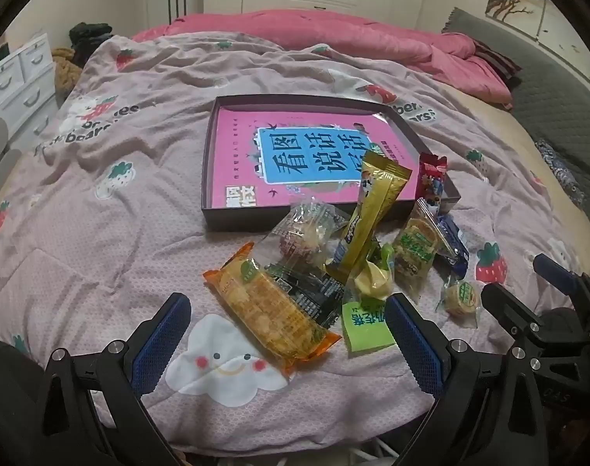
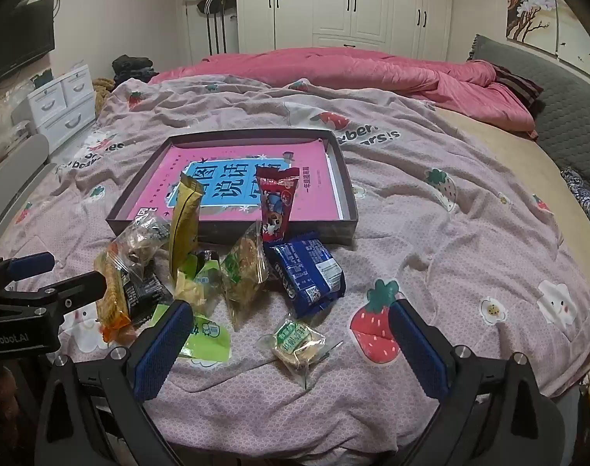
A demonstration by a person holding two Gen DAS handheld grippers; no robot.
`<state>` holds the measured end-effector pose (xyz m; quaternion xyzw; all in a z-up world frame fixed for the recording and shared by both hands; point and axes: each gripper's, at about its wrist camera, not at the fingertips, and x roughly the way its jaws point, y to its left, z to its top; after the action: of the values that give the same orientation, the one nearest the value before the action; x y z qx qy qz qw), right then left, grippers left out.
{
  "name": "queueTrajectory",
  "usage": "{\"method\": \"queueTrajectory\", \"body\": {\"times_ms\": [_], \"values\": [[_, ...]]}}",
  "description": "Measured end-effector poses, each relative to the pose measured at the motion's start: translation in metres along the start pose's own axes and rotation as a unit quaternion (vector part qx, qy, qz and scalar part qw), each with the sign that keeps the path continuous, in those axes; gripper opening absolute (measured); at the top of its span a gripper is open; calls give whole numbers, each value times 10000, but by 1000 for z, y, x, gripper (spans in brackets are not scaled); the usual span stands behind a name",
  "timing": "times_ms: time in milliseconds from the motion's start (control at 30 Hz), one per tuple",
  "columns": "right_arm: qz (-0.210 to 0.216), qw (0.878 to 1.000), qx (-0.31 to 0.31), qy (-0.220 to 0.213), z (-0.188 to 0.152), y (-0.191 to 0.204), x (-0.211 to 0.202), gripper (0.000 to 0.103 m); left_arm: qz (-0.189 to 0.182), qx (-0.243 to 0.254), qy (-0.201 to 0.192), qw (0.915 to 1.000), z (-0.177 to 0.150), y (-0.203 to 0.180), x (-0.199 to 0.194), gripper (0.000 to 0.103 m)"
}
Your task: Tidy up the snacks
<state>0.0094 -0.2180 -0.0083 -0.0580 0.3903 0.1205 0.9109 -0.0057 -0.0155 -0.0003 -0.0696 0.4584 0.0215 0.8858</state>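
Snacks heaped on a pink strawberry-print bedspread (image 1: pixel 100 233) before a shallow dark cardboard box (image 1: pixel 232 221).

The left gripper (image 1: pixel 287 334), blue-padded jaws spread wide and empty, hovers over a long orange-wrapped cracker packet (image 1: pixel 271 310). A gold stick sachet (image 1: pixel 372 221) and a red wrapper (image 1: pixel 430 178) lean on the box's near wall; a pink book (image 1: pixel 236 155) lies inside it.

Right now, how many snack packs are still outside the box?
10, maybe more hidden, all piled on the blanket before the box; the gold stick pack and red pack lean on its front wall.
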Motion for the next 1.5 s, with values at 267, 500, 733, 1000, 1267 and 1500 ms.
{"method": "queueTrajectory", "body": {"times_ms": [267,500,733,1000,1267,1500], "values": [[1,10000,-11,-4,-1,-1,0,102,2,2,11,10000,0,0,0,100],[0,10000,-18,-12,-1,-2,2,102,10,-10,35,10000,0,1,3,100],[-7,10000,-18,-15,-1,-2,3,102,11,-19,57,10000,-2,2,5,100],[9,10000,-12,9,4,-2,-1,102,31,-112,191,9998,-2,7,11,100],[61,10000,28,48,-1,-3,11,102,11,-460,482,9978,-2,25,24,100],[44,9998,21,181,2,-7,18,102,-46,-990,837,9916,-3,49,41,100]]}}
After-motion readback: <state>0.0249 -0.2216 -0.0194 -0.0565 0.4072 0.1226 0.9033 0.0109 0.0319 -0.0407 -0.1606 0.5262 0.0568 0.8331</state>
